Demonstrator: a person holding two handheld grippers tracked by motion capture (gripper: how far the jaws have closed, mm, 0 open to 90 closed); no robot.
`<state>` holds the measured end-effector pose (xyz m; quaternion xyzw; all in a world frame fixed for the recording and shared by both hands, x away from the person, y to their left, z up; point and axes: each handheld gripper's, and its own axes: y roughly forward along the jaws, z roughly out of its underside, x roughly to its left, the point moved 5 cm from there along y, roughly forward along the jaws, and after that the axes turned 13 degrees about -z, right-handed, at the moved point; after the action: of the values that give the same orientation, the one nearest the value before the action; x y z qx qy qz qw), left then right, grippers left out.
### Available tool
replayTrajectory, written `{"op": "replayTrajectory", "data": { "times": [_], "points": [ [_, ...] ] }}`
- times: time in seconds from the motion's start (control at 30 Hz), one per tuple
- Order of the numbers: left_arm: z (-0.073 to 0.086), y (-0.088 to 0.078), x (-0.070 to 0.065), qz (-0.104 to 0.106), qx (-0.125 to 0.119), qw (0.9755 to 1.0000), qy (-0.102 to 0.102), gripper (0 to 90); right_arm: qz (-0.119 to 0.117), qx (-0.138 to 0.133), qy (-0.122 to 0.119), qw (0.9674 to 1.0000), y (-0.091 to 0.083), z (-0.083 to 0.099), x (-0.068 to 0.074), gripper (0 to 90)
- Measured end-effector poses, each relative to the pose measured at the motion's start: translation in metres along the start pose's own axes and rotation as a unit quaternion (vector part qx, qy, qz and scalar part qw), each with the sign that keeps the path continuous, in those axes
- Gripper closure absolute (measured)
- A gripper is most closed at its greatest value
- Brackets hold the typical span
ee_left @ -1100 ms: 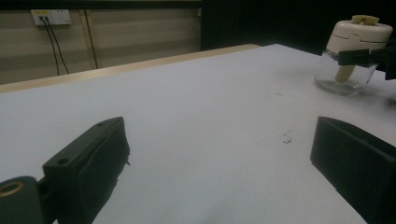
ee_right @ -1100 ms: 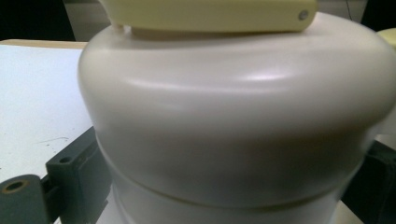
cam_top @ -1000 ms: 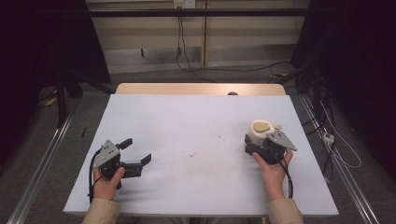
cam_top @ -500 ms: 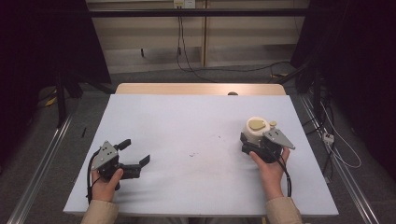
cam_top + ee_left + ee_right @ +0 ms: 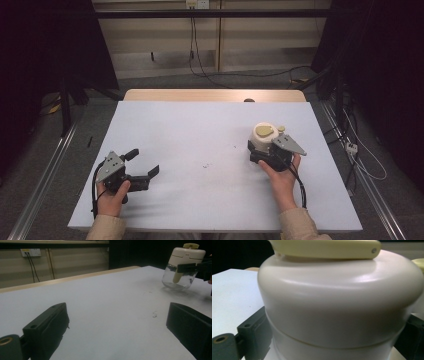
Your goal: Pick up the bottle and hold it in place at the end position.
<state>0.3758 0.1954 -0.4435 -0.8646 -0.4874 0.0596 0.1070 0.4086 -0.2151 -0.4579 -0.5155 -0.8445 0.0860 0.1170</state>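
The left hand-held gripper (image 5: 142, 171) rests low at the near left corner of the bench (image 5: 200, 130), held by the person's left hand (image 5: 112, 197). Its jaws stand wide apart with nothing between them, pointing across the bench toward the right side. The right hand-held gripper (image 5: 262, 150) sits toward the right edge, about midway between the near and far edges, held by the right hand (image 5: 279, 175). Its jaws reach around a jar (image 5: 264, 137), one on each side of it; in the right gripper view the cream lid (image 5: 337, 297) sits between the two black jaws, and whether they press on it cannot be told. In the left gripper view the jar (image 5: 181, 267) stands upright on the bench, clear glass below the cream lid. Beyond the bench's far edge, cables (image 5: 200, 55) run down the wall.
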Motion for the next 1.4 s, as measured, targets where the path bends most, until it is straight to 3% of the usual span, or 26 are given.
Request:
{"op": "replayTrajectory", "data": {
  "times": [0.8,1.4],
  "points": [
    [0.000,0.000,0.001,-0.003,-0.002,1.0000,0.000,3.8,-0.033,-0.002,-0.009,0.9994,0.017,-0.008,0.020,5.6],
    [0.001,0.000,0.001,-0.002,-0.002,1.0000,-0.002,3.8,-0.054,0.001,-0.003,0.9985,0.035,-0.010,0.032,5.6]
  ]
}}
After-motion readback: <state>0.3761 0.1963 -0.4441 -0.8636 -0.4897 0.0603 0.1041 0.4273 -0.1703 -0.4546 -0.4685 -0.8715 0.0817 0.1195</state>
